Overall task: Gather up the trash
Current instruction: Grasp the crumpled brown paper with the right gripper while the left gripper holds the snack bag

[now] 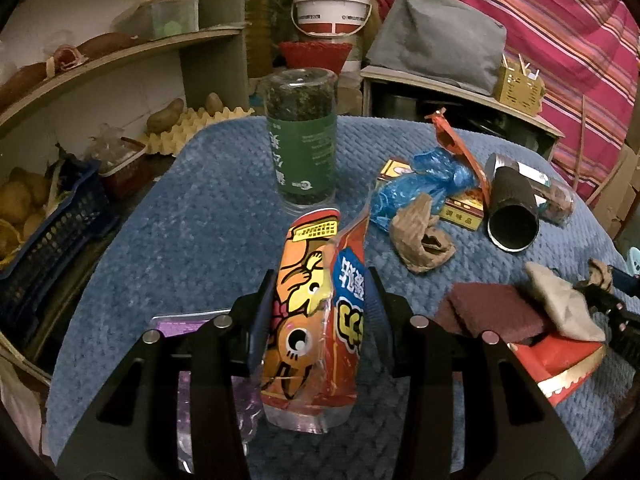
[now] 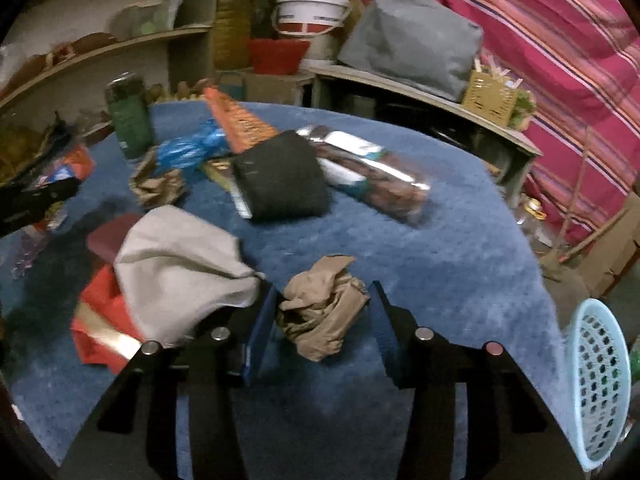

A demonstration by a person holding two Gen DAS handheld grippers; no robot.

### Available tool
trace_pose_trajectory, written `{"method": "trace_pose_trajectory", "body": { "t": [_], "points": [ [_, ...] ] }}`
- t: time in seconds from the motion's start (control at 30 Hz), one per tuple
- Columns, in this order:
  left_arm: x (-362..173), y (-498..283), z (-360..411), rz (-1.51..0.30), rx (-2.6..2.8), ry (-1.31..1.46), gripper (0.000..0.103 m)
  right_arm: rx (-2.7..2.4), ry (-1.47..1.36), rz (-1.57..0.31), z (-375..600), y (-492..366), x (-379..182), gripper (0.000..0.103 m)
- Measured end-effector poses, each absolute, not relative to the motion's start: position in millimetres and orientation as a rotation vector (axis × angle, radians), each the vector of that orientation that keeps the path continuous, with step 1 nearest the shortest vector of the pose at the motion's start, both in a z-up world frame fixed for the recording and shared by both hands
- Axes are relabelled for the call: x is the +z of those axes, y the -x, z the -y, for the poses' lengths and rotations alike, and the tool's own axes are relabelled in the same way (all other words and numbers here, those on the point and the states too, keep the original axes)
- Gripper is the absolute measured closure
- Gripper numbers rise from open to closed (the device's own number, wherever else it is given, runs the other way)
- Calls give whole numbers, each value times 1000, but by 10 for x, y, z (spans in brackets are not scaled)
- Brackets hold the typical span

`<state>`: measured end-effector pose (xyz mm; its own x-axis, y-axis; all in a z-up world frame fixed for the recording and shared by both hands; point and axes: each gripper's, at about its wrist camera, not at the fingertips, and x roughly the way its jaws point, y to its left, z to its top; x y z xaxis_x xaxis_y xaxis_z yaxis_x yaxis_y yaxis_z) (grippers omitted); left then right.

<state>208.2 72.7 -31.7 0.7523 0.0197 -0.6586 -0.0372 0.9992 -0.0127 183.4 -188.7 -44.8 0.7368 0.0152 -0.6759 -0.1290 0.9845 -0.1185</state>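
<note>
My left gripper [image 1: 320, 276] is shut on an orange snack wrapper [image 1: 312, 320], which stands upright between its pads above the blue tablecloth [image 1: 180, 264]. In the right wrist view a crumpled brown paper ball [image 2: 320, 312] sits between the fingers of my right gripper [image 2: 325, 286], and both pads touch its sides. More litter lies further back: a second crumpled brown paper [image 1: 420, 240], a blue plastic bag [image 1: 416, 184] and a torn orange wrapper strip [image 1: 460, 148].
A green-labelled jar [image 1: 304, 140] stands at the back. A black tube [image 1: 512, 208] lies beside a shiny packet [image 2: 372, 172]. A beige cloth [image 2: 180, 268], maroon pad [image 1: 492, 312] and red envelope [image 1: 560, 364] lie at the left of the right gripper. A light blue basket [image 2: 600, 384] sits past the table's right edge.
</note>
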Motion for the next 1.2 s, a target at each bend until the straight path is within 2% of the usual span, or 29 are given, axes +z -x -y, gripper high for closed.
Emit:
{"method": "trace_pose_trajectory", "body": {
  "t": [0.33, 0.63, 0.73, 0.83, 0.87, 1.2],
  "points": [
    [-276, -2091, -608, -701, 28, 21, 61, -19, 83, -732, 2530, -1803, -372, 56],
    [-300, -2115, -443, -705, 16, 3, 61, -21, 67, -749, 2687, -1819, -507, 53],
    [-299, -2110, -422, -705, 12, 0, 61, -27, 55, -738, 2719, -1811, -484, 48],
    [-304, -2110, -419, -706, 12, -9, 61, -47, 56, -717, 2753, -1785, -447, 31],
    [-310, -2110, -418, -708, 14, -11, 61, -60, 60, -705, 2768, -1769, -422, 29],
    [-312, -2122, -413, -709, 19, -19, 61, -115, 46, -669, 2973, -1704, -296, 28]
  ]
}}
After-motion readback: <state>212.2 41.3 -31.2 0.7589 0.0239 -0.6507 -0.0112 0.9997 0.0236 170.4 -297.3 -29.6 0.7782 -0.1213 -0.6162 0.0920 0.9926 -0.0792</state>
